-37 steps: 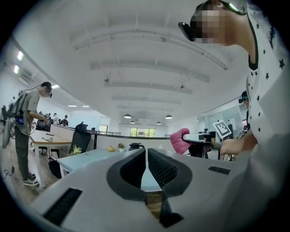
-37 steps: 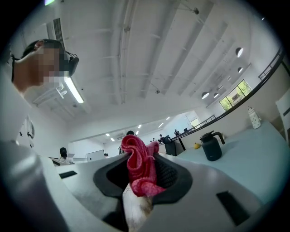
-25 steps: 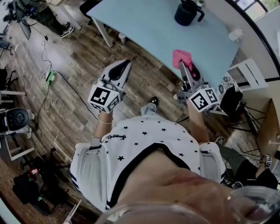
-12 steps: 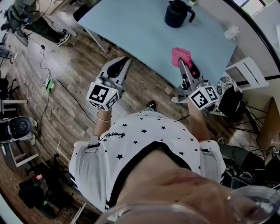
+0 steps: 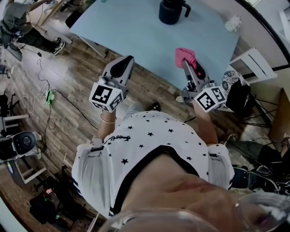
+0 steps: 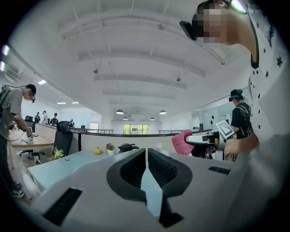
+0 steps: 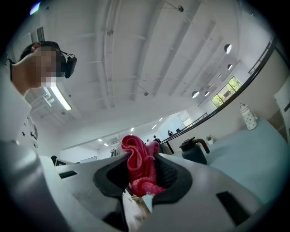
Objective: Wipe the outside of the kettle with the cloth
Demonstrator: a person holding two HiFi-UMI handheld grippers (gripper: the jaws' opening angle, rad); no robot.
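Observation:
A dark kettle (image 5: 171,10) stands on the far side of the pale blue table (image 5: 136,31). My right gripper (image 5: 189,65) is shut on a pink-red cloth (image 5: 185,55), held over the table's near edge, well short of the kettle. In the right gripper view the cloth (image 7: 141,168) bunches between the pads, with the kettle (image 7: 194,150) beyond. My left gripper (image 5: 128,62) hangs over the wood floor in front of the table, shut with nothing in it. The left gripper view shows its jaws closed (image 6: 146,152), and beyond them the kettle (image 6: 128,147) and the cloth (image 6: 182,141).
A small white bottle (image 5: 232,22) stands at the table's far right corner. A white stool (image 5: 256,74) and a dark chair (image 5: 240,102) are to the right of the table. Cables (image 5: 45,97) lie on the floor at left. An orange fruit (image 6: 98,150) and a small plant sit on the table.
In the head view the table and kettle have slid up and to the left. Both grippers keep their poses, the right one still holding the cloth.

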